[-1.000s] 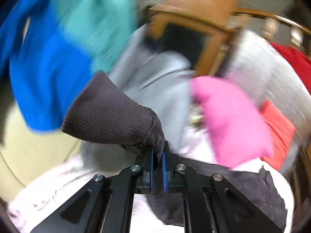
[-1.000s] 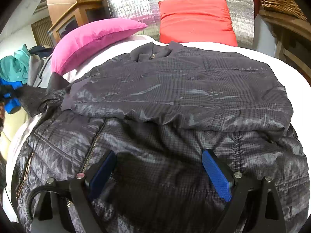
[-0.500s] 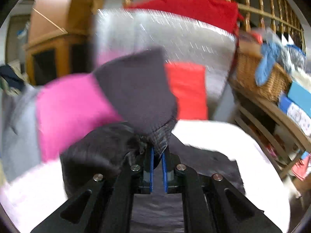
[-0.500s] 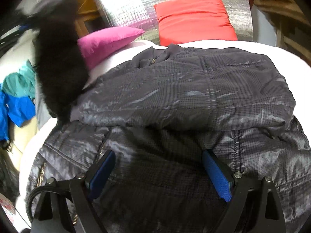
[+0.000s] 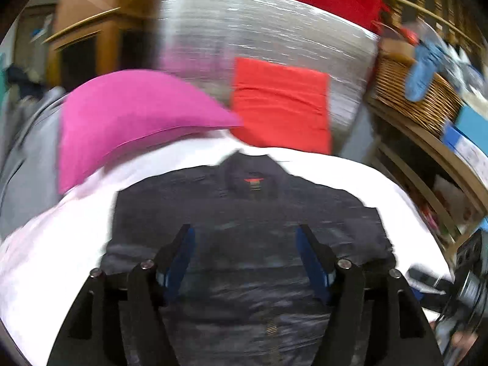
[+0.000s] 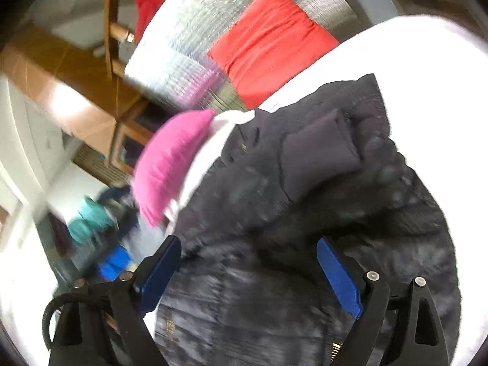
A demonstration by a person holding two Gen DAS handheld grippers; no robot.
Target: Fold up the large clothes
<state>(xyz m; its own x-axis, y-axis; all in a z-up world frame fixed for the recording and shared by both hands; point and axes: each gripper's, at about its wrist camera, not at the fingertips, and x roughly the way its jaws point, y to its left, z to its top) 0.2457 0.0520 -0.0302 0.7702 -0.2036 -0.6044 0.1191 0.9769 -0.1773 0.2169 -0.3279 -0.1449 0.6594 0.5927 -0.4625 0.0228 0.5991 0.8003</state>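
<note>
A dark quilted jacket (image 5: 244,222) lies on a white bed (image 5: 61,244), collar toward the pillows, both sleeves folded in over the body. In the right wrist view the jacket (image 6: 320,198) shows a folded sleeve with its knit cuff (image 6: 317,152) lying on top. My left gripper (image 5: 245,259) is open and empty, above the jacket's middle. My right gripper (image 6: 248,271) is open and empty, above the jacket's lower part. Both views are blurred by motion.
A pink pillow (image 5: 128,116) and a red pillow (image 5: 280,103) lie at the head of the bed against a silver padded headboard (image 5: 259,24). A wicker basket (image 5: 421,97) with clothes stands on shelves at right. Wooden furniture (image 6: 61,85) and piled clothes (image 6: 94,216) stand left.
My left gripper has let go of the sleeve cuff and opened; the sleeve now lies folded across the jacket. The right gripper has tilted and swung, still open.
</note>
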